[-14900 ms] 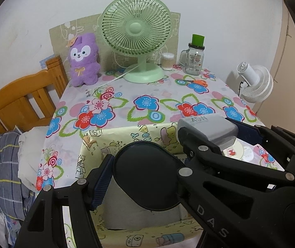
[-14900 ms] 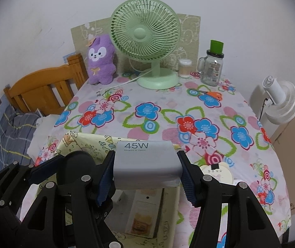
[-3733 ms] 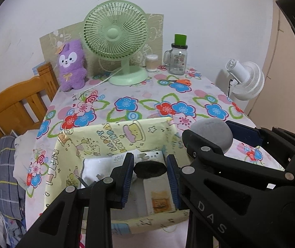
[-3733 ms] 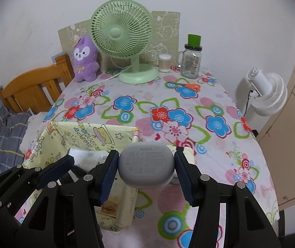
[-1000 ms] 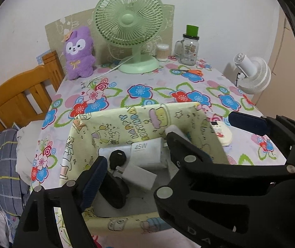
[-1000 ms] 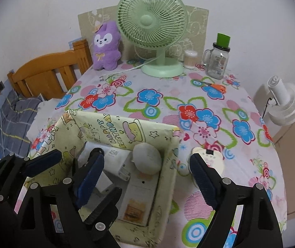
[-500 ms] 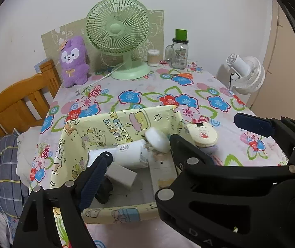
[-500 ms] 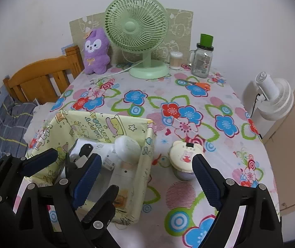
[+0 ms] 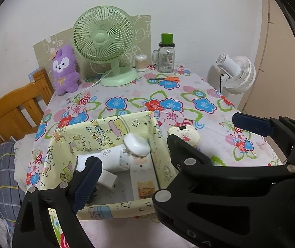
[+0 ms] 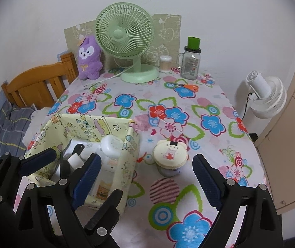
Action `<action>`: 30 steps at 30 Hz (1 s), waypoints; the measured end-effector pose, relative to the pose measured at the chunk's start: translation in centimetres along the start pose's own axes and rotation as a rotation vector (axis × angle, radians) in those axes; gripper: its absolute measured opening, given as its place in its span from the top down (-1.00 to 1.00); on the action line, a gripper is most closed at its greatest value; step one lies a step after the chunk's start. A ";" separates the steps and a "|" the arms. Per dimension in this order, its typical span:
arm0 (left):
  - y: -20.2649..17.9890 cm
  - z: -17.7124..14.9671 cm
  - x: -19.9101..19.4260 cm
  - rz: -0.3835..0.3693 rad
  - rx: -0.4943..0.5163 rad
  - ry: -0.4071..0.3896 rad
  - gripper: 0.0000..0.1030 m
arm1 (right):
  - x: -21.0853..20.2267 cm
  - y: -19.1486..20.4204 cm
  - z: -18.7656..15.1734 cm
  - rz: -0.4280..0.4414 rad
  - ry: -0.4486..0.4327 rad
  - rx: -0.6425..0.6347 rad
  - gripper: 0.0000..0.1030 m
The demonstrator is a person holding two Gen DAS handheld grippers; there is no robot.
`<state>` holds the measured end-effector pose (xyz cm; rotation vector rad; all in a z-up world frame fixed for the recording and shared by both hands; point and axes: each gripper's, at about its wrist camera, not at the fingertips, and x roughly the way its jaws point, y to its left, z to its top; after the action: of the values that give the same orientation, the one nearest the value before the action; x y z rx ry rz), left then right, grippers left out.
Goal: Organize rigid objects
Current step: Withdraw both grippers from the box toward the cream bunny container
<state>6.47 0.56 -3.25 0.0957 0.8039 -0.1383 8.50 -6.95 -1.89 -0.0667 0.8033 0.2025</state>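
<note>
Both claws have drawn back from the yellow box [image 10: 131, 144] since a second ago, and the white oval gadget now lies inside it; the left claw [image 9: 131, 159] hangs released over the box's near side, holding nothing — beneath it rest the 45W charger [image 9: 114, 157], a small white cube [image 9: 107, 178] and the oval gadget [image 9: 137, 144]; the right claw [image 10: 145, 177] is spread wide and empty above the floral surface [image 10: 209, 107] — the bear-faced round case [image 10: 170, 154] stands just right of the box.
</note>
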 end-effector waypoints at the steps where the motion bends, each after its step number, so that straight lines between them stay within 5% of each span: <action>1: -0.1 0.0 0.0 -0.001 0.002 -0.002 -0.85 | -0.1 -0.2 0.0 -0.002 -0.002 0.002 -0.79; 30: -6.1 0.9 -0.2 -0.067 0.081 -0.040 -0.95 | -2.1 -6.5 -1.4 -0.080 -0.037 0.088 -0.91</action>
<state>6.02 -5.56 -2.66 0.1418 0.7623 -0.2352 7.45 -13.80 -1.49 -0.0120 0.7701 0.0921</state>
